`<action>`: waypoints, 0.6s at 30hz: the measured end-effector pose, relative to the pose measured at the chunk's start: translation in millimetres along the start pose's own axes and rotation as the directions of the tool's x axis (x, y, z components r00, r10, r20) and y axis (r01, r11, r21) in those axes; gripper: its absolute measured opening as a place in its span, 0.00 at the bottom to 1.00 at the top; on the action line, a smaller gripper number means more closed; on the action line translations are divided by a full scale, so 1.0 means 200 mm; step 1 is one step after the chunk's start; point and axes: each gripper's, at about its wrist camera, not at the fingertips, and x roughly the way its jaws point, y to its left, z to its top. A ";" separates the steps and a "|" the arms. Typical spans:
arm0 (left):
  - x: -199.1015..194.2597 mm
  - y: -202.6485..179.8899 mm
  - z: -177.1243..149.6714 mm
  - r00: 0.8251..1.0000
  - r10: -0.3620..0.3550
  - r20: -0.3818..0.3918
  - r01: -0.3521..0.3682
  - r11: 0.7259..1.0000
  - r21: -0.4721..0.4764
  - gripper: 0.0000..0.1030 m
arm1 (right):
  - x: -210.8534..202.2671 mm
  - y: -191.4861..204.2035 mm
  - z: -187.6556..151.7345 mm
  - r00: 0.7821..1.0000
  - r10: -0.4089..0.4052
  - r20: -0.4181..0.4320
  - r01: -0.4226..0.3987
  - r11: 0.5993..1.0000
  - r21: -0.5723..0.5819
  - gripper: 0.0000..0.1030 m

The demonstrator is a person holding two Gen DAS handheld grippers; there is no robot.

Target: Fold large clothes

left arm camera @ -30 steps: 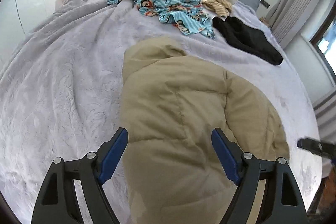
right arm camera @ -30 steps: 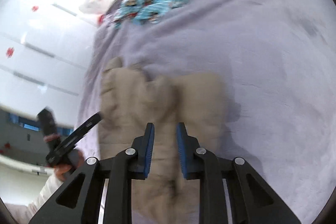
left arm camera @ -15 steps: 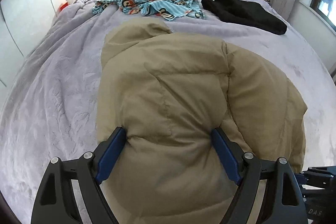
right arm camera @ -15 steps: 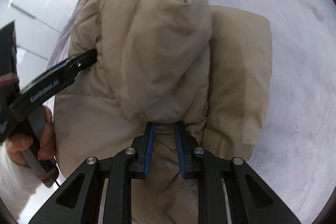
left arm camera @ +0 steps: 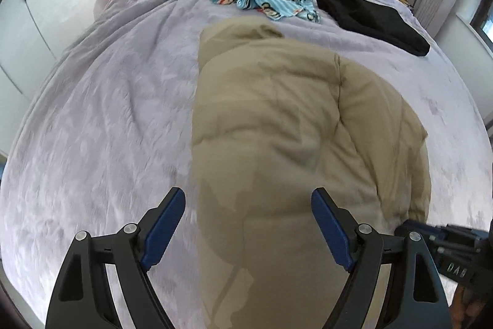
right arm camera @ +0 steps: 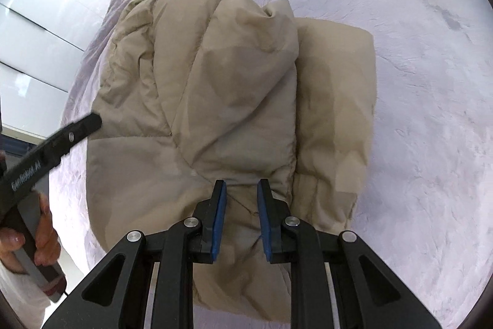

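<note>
On the lavender bed (left arm camera: 107, 119), the tan puffer jacket (left arm camera: 277, 119) is laid with its long axis running from the near edge toward the headboard, hood end pointing away. The left hand-held gripper (left arm camera: 248, 225) is held with its jaws wide apart, and the jacket, previously between them, is now touched by neither pad. The right hand-held gripper (right arm camera: 242, 218) is seen clamped on a fold of the jacket's near hem, lowered since the earlier frame.
</note>
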 end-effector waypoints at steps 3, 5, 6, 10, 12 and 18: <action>-0.02 0.01 -0.06 0.999 0.008 -0.031 -0.009 1.000 -0.009 0.82 | -0.02 0.02 -0.02 1.000 -0.012 -0.005 0.012 1.000 0.008 0.23; -0.03 0.02 -0.09 0.999 0.005 -0.044 -0.006 1.000 -0.016 0.82 | -0.04 0.02 -0.04 1.000 -0.020 -0.016 0.020 1.000 0.015 0.24; -0.03 0.02 -0.10 0.999 0.003 -0.049 -0.004 1.000 -0.018 0.82 | -0.05 0.02 -0.06 0.999 -0.021 -0.026 0.021 1.000 0.023 0.24; -0.07 0.03 -0.16 0.998 0.003 -0.067 -0.005 1.000 -0.022 0.82 | -0.11 0.00 -0.13 0.999 -0.021 -0.033 0.023 0.998 0.059 0.24; -0.08 0.03 -0.18 0.998 -0.007 -0.069 0.006 1.000 -0.024 0.82 | -0.14 -0.01 -0.17 0.999 -0.019 -0.027 0.021 0.997 0.072 0.24; -0.02 0.02 -0.27 0.992 -0.002 -0.126 0.001 1.000 -0.013 0.84 | -0.14 -0.04 -0.24 0.997 -0.035 -0.067 0.041 0.995 0.089 0.24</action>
